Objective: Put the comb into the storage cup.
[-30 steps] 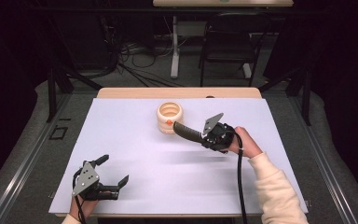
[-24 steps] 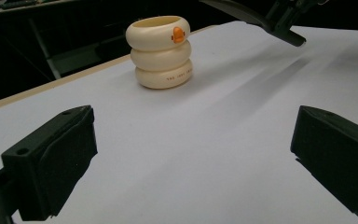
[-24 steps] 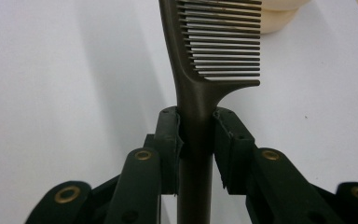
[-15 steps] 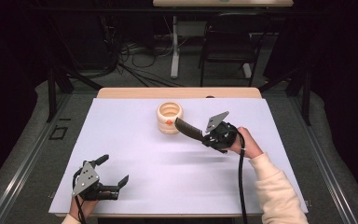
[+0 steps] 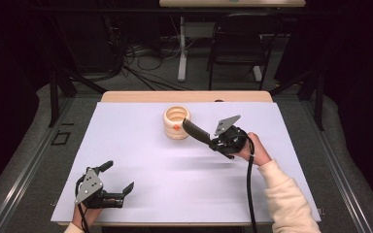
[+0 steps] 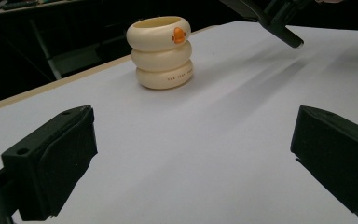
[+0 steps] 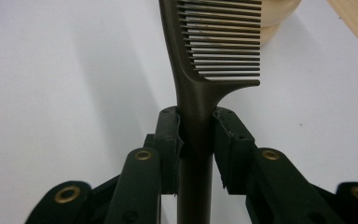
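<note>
Item 1, nearest: left gripper point(image 5: 108, 187), low at the near left corner of the white sheet point(image 5: 141, 194). Jaws stand wide apart with nothing between them; the left gripper view looks along them over bare sheet toward the holder. Idle, well apart from the work.

Item 2, mid-table: right gripper point(image 7: 196, 135), carried by a hand point(image 5: 252, 151) in a cream sleeve point(image 5: 286, 199) coming in from the near right. Jaws clamped on the handle of a dark comb point(image 7: 214, 42), just below where the teeth begin. Seen from above, the comb point(image 5: 195, 132) slants up and away from the gripper, toward the holder.

Item 3, farther: holder point(image 5: 176, 123), a cream cup shaped like three stacked rings with a small orange mark on its top ring; upright, mouth open, on the far middle of the sheet. The comb's tip sits at or just over its rim on the right side; whether it touches cannot be told.

Step in hand, as judged: carrying the comb to the holder, about to insert.

Next move calls for: bringing the tip over the mouth, tipping the comb more upright, lowering it inside, and only then letting the jaws part. The holder looks light and may slide or tip if the rim is nudged.

Item 4, farthest: wooden table edge point(image 5: 141, 96) beyond the sheet; past it, dark floor, cables, a chair point(image 5: 235, 46).
</note>
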A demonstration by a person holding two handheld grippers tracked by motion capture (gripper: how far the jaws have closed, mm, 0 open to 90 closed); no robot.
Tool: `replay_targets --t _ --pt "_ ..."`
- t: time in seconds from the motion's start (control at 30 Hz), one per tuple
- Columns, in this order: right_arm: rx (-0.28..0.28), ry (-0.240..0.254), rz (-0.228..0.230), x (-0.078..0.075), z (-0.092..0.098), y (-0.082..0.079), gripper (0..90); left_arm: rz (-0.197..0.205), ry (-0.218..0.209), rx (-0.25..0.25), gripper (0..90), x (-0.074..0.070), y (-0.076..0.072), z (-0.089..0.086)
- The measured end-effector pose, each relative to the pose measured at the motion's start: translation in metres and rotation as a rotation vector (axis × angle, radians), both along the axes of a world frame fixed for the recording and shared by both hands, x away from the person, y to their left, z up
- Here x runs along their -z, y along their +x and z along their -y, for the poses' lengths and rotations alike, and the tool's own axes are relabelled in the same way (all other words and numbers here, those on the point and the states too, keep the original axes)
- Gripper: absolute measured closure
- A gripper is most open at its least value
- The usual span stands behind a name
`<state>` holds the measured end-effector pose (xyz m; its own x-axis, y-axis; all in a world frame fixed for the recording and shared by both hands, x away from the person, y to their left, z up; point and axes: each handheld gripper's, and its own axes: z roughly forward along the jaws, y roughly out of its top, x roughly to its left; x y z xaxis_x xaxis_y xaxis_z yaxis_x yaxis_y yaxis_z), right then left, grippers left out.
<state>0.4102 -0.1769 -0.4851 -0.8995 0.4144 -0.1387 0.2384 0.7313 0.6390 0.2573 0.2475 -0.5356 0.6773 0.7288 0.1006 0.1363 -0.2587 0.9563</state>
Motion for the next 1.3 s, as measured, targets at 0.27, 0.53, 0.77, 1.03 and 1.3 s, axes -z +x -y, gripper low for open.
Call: replay_targets --t 0.27,0.53,0.77,1.03,1.3 --pt "0.061 0.033 0.006 -0.0009 0.0000 0.0019 72.2 0.001 0.001 -0.001 0.0 0.0000 -0.0001 0.0001" --pt "0.111 0.066 0.019 -0.0035 0.0013 0.0027 72.2 0.002 -0.001 -0.005 0.0 -0.0001 -0.0003 0.0000" --pt "0.148 0.093 0.033 -0.0034 -0.0002 0.0036 72.2 0.003 0.001 -0.004 0.0 -0.0001 -0.0001 0.0000" --pt "0.162 0.110 0.038 -0.0024 -0.0022 0.0048 72.2 0.003 0.002 -0.005 0.0 -0.0001 -0.0001 0.0001" --pt "0.193 0.137 0.048 -0.0022 -0.0044 0.0054 72.1 0.002 0.000 -0.007 0.0 -0.0001 -0.0002 0.0001"
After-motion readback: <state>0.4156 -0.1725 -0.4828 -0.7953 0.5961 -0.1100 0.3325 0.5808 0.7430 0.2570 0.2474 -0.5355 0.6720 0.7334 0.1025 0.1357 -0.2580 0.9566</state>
